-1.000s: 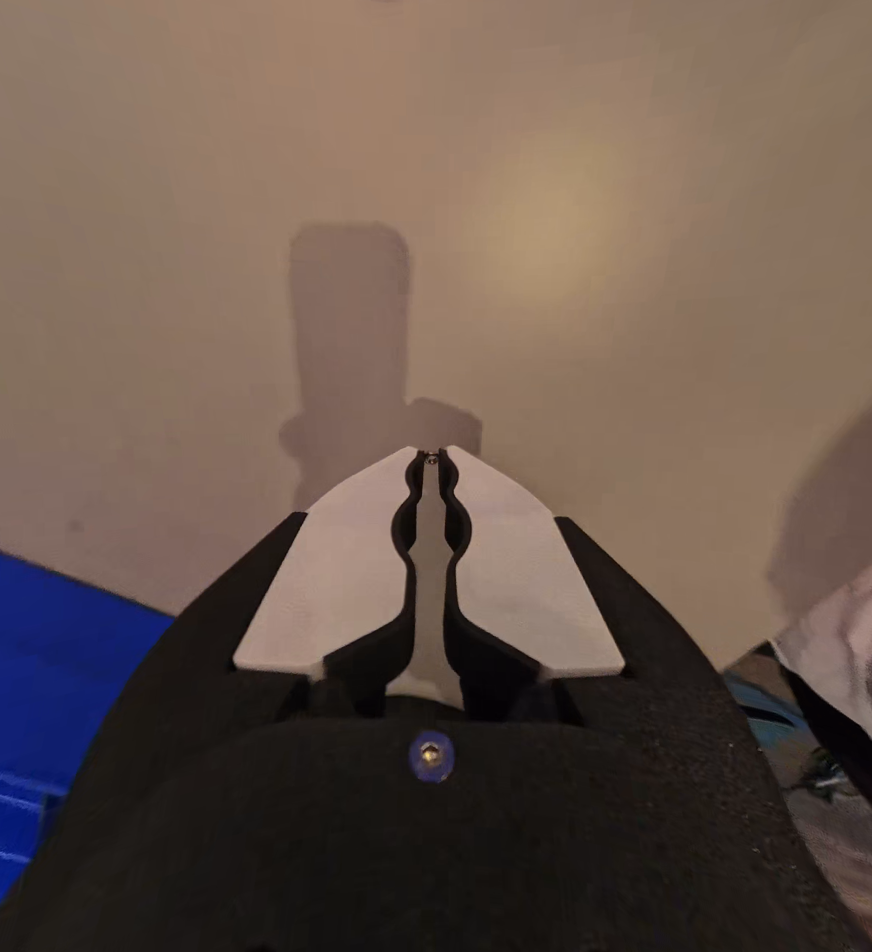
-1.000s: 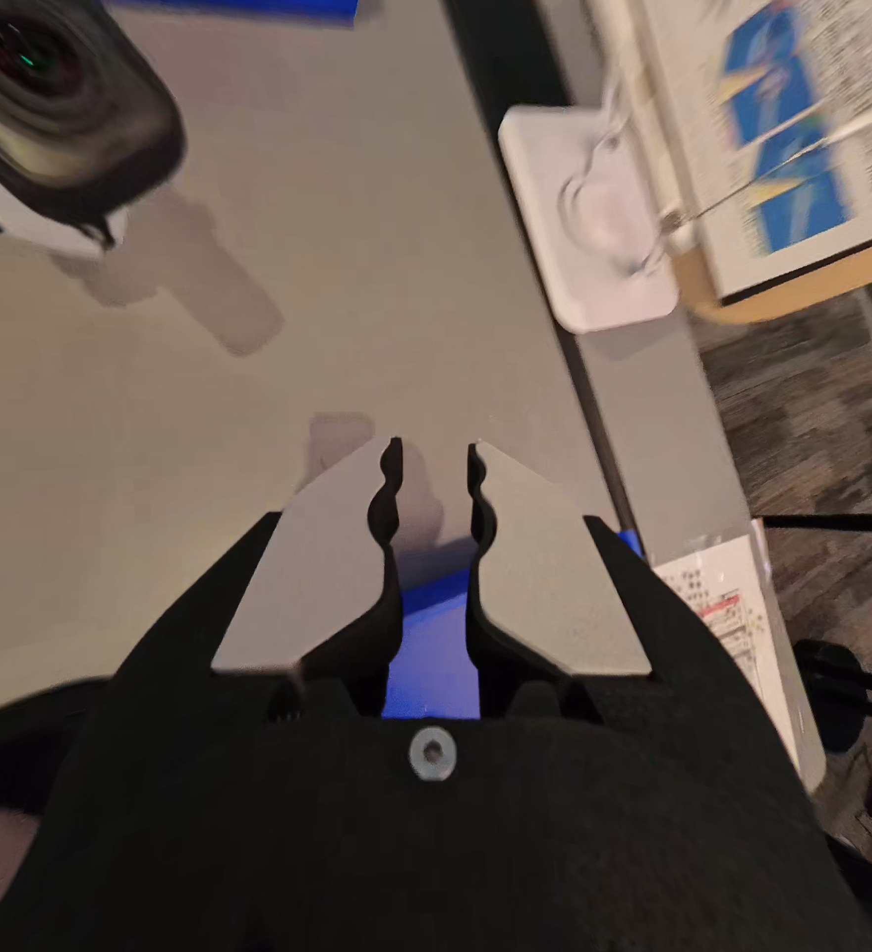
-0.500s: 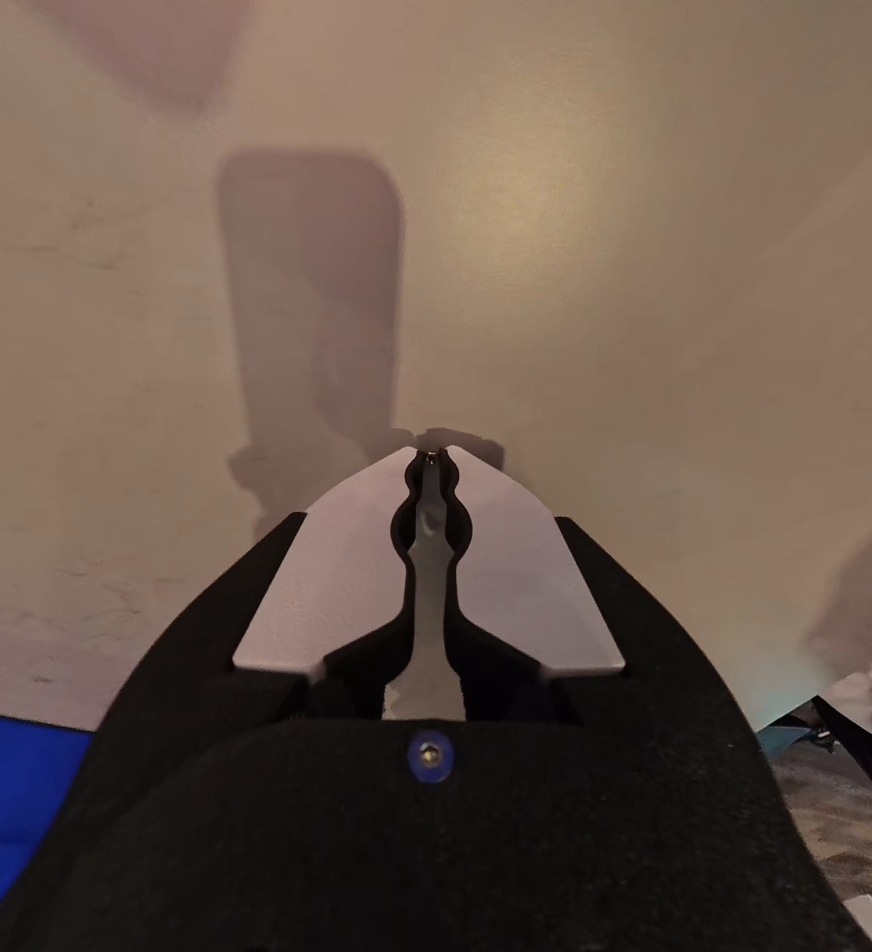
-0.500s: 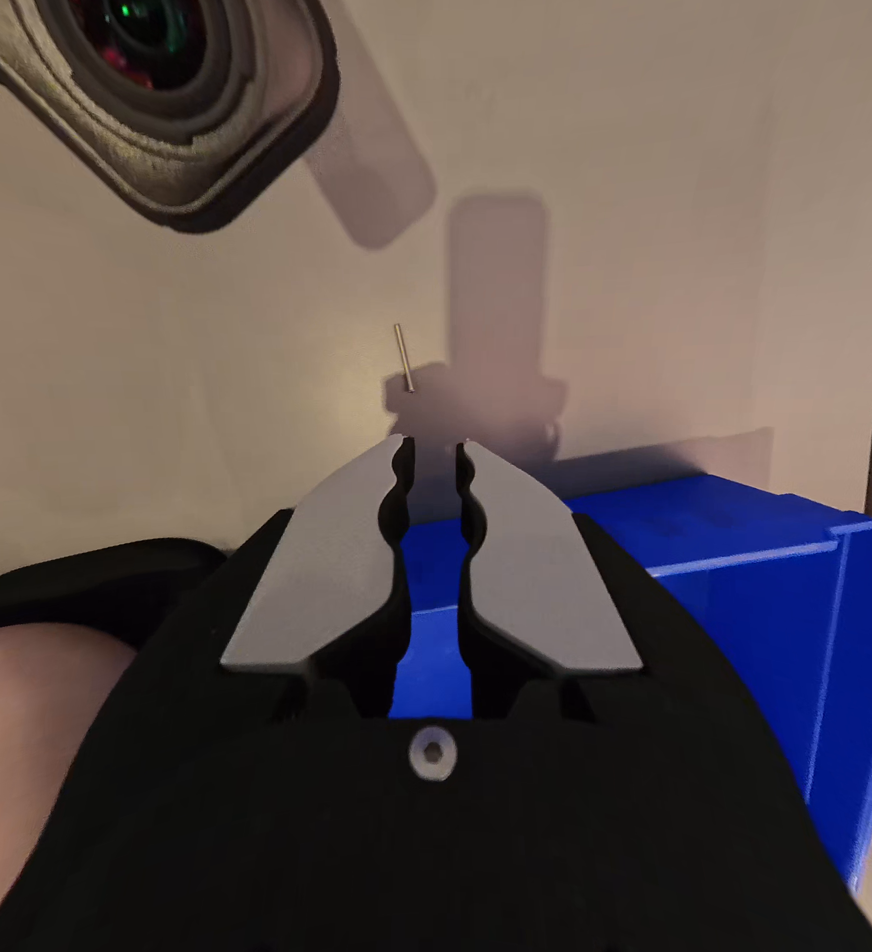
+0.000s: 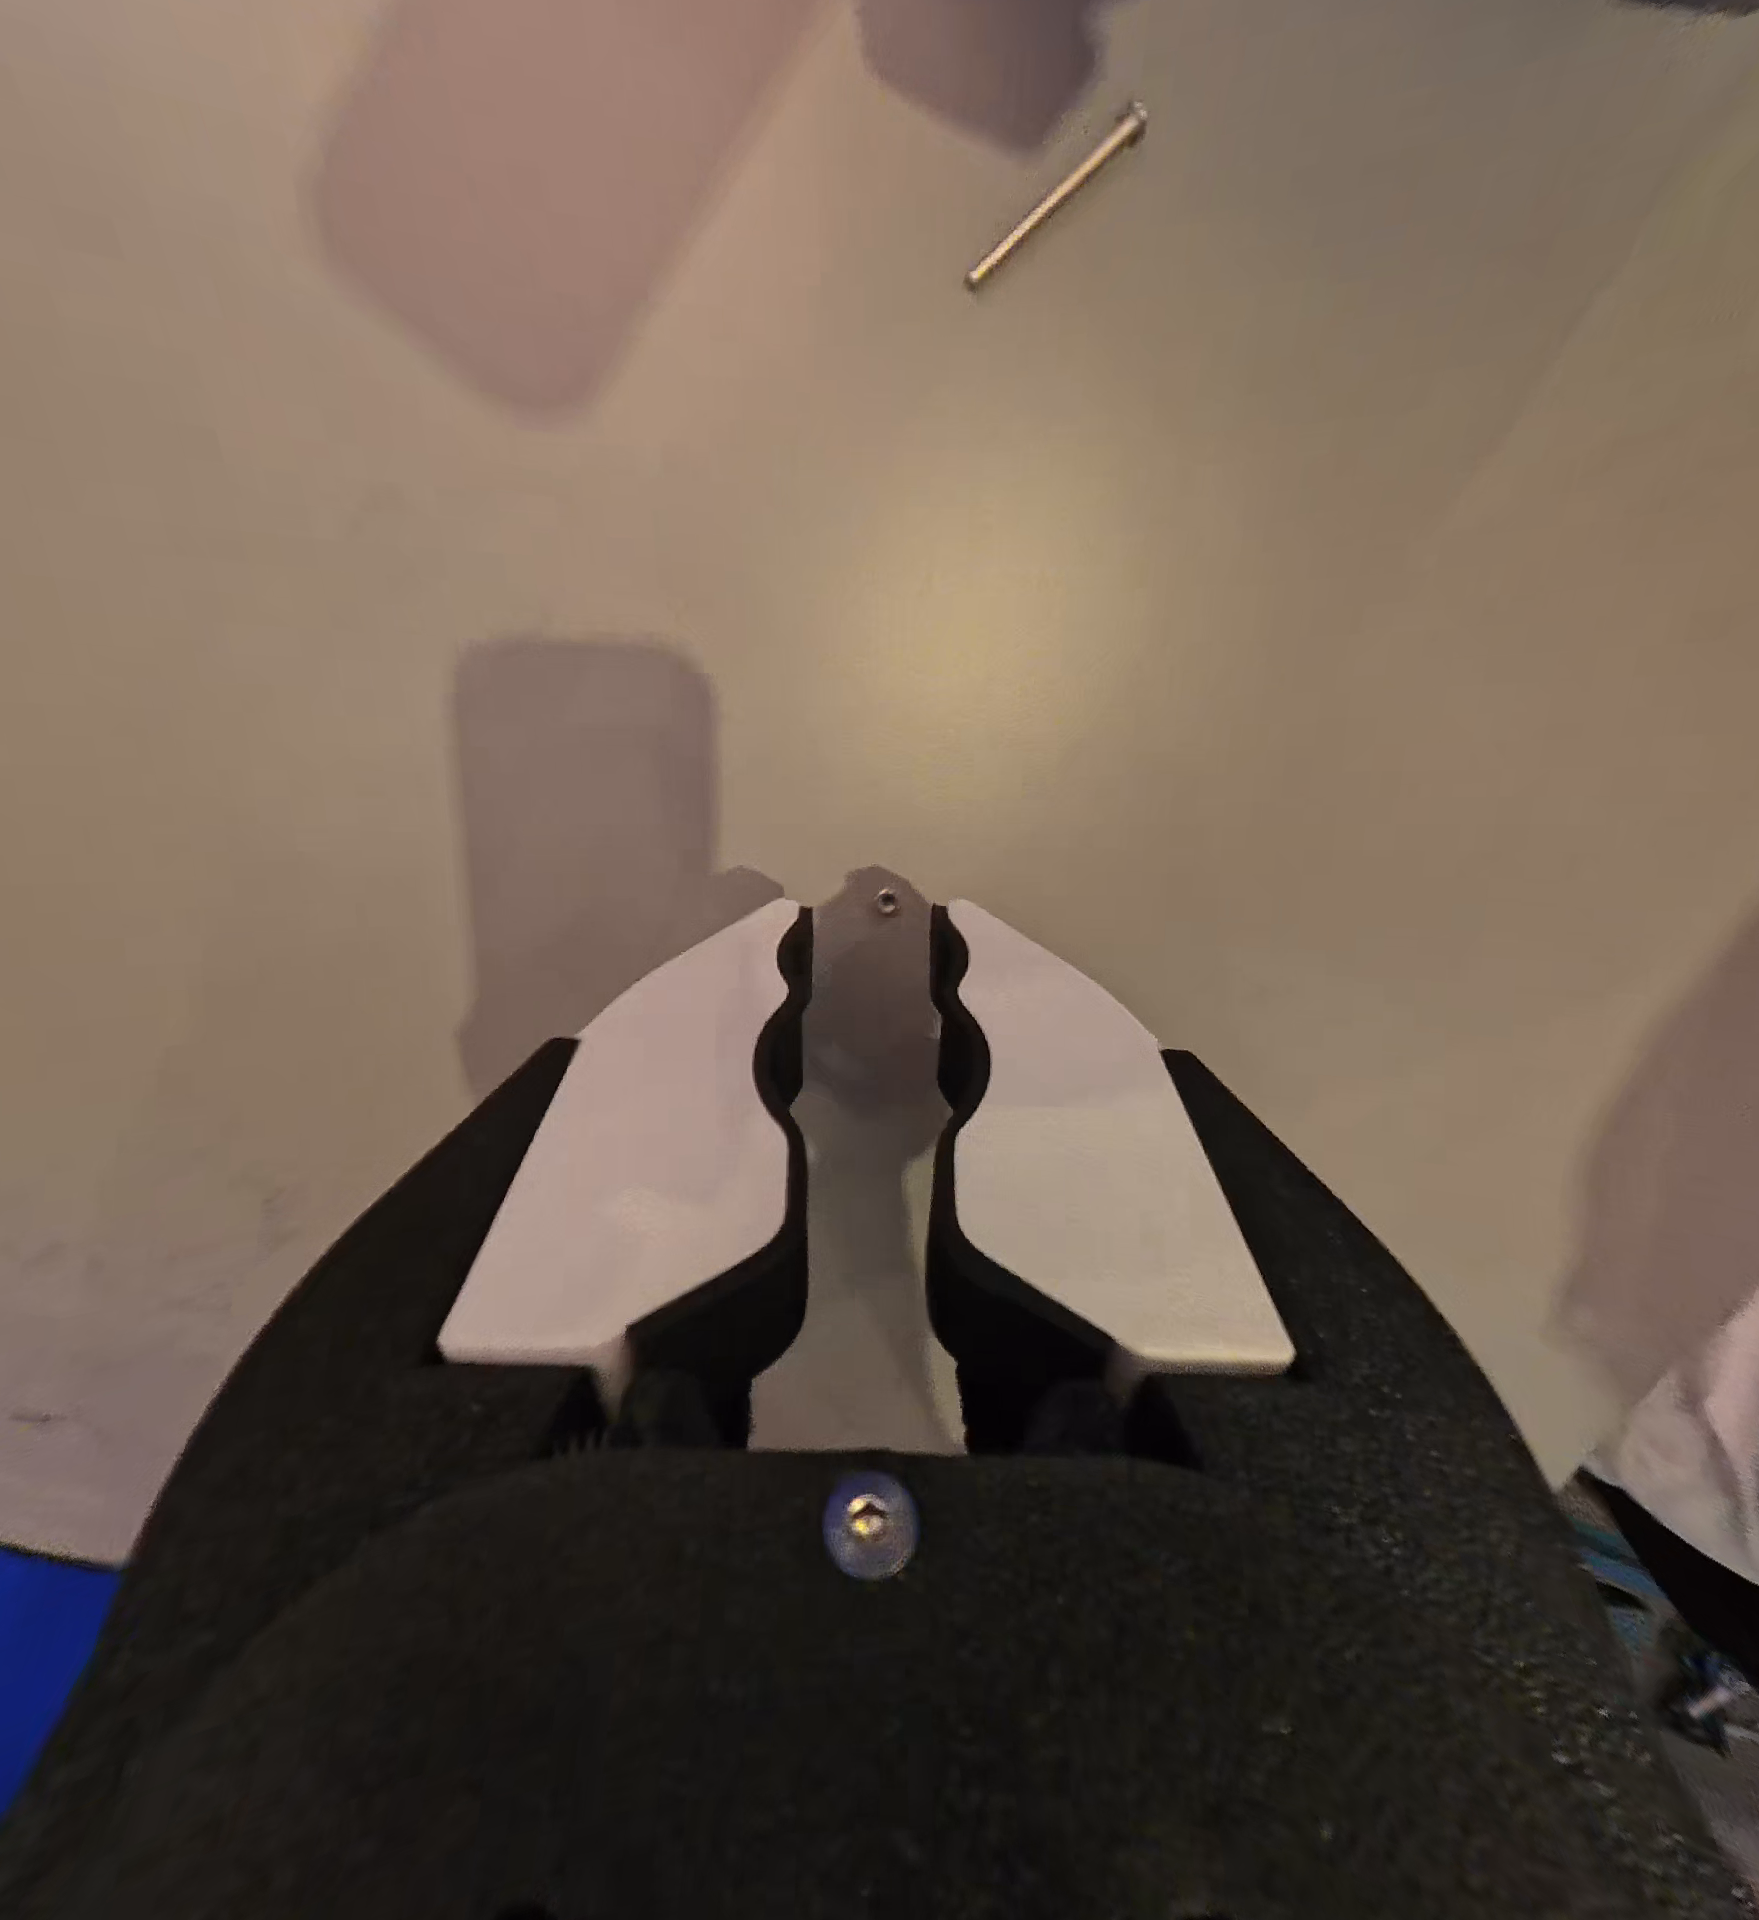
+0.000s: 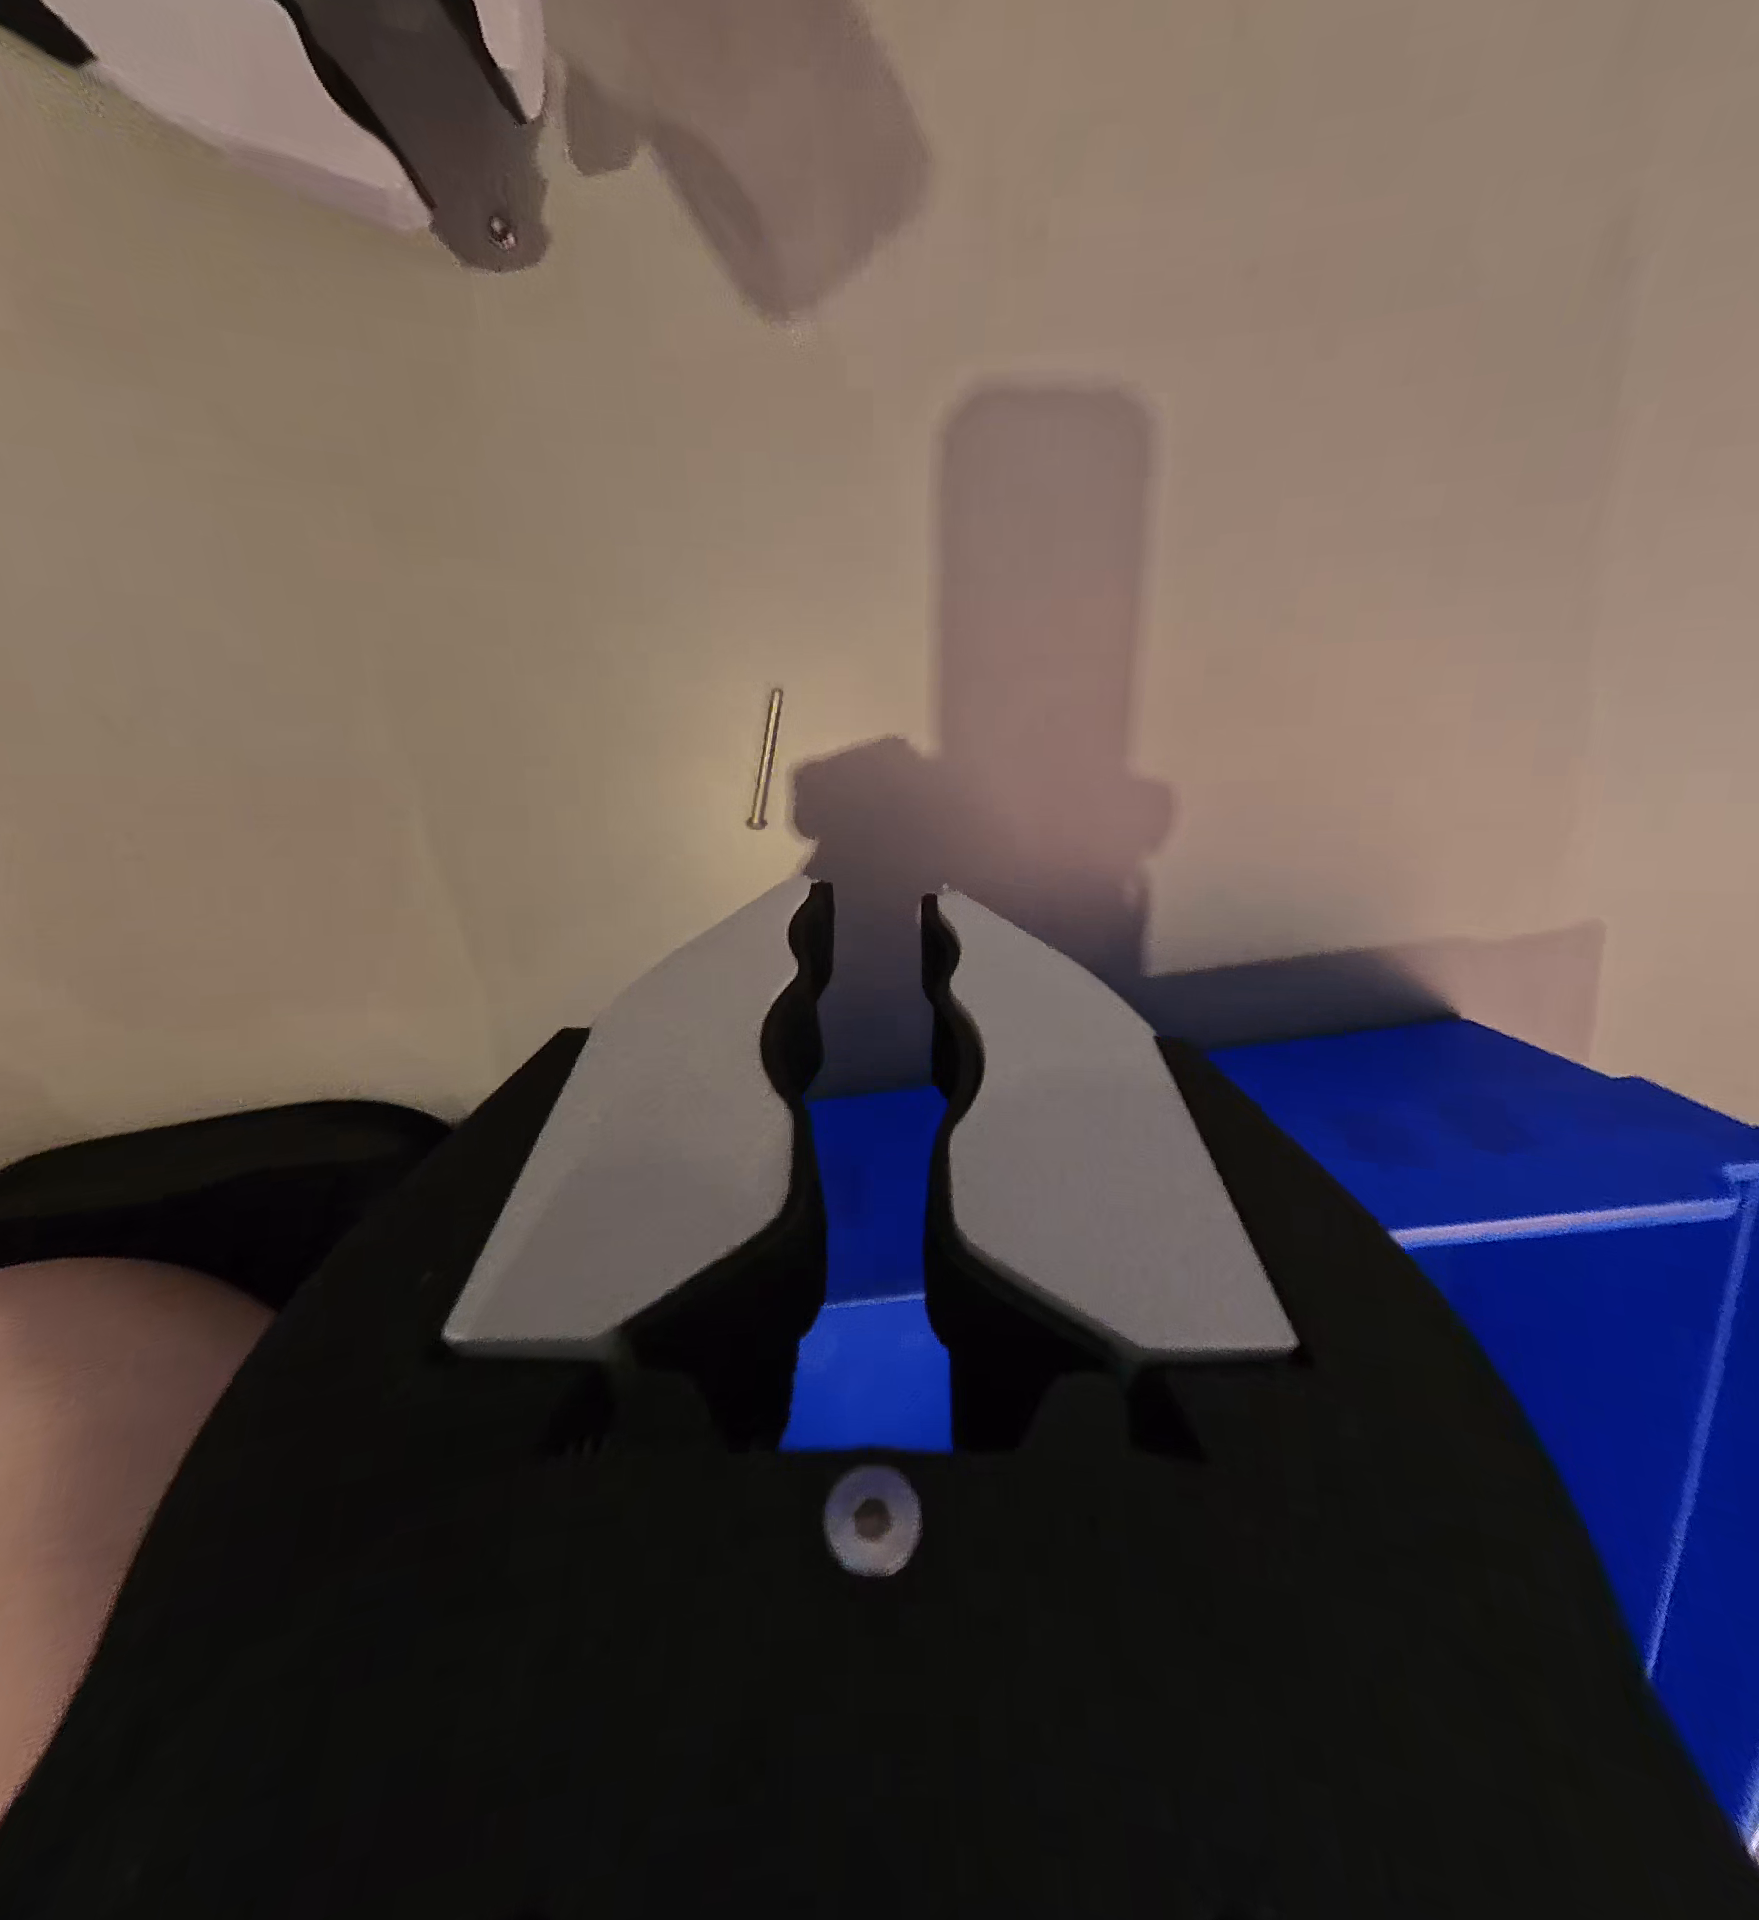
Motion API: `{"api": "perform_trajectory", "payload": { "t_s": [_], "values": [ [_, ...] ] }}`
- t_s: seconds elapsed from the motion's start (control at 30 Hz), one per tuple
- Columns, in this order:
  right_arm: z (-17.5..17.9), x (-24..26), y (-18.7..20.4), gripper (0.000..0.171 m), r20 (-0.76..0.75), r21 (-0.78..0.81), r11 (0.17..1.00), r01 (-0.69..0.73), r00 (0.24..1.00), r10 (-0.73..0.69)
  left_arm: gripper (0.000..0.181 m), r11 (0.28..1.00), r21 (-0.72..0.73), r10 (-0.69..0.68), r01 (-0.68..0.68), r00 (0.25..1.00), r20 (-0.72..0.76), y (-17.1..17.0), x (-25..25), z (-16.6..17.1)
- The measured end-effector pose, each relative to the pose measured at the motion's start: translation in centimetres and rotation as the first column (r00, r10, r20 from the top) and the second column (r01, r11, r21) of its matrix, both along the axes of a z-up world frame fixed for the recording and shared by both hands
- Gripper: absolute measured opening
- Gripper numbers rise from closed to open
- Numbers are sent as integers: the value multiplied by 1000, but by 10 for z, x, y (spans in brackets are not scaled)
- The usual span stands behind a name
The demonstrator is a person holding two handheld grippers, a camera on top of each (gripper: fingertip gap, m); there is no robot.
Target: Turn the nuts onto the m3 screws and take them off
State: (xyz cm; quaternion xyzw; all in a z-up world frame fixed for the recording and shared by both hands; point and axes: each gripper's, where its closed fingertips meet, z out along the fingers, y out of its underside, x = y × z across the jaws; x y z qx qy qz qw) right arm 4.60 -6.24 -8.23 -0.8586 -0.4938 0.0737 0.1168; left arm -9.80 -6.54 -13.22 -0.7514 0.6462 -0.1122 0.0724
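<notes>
Two loose parts lie on the table (image 5: 231, 623), and that is the whole of the job as it stands.

Left wrist view: the left gripper (image 5: 871, 906) has its jaws parted, with nothing pinched. A small nut (image 5: 886, 902) lies on the tabletop in the gap just off the tips, inside the gripper's shadow. The m3 screw (image 5: 1057, 195) rests well apart from it, up and to the right, lying slantwise with its head toward the top edge. A corner of blue shows low on the left. The nut looks set down, not held, so I judge this to be the gap between cycles: nut off the screw, both pieces free.

Right wrist view: the right gripper (image 6: 877, 896) is likewise released and empty. The screw (image 6: 764, 761) lies near its tips, a little left of their line, head toward the camera. Under and behind the fingers sits a blue bin (image 6: 1477, 1164). At the top left the left gripper (image 6: 516, 156) appears with the nut (image 6: 501, 231) just off its tip.

Next move, as I read it: the right gripper shifts slightly left and closes on the screw shaft, while the left picks up the nut, a fiddly pinch on something that small and flat.

Only the right view shows the bin and how near the screw is to a gripper; only the left shows the nut lying free between the jaws
</notes>
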Motion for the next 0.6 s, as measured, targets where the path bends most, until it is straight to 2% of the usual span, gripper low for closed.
{"api": "perform_trajectory", "payload": {
  "t_s": [0.17,0.27,0.33,0.43,0.5,0.6],
  "values": [
    [-5,-13,-5,16,-2,-27,998,-48,999,48,20,991,121,61,-63,998,21,24,-26,25],
    [-23,-15,-11,13,81,-134,991,-22,996,33,20,975,147,135,-169,966,218,43,-30,72],
    [-36,-23,-19,9,115,-237,972,6,993,22,20,965,168,113,-200,900,422,48,-26,123],
    [-50,-35,-17,10,153,-273,962,28,988,14,22,933,235,52,-274,746,664,51,-31,203],
    [-55,-39,-15,10,188,-272,961,51,982,1,28,904,288,15,-316,695,719,51,-42,236],
    [-63,-42,-19,15,246,-289,951,109,968,-36,36,870,349,-36,-348,661,750,49,-54,258]
  ]
}}
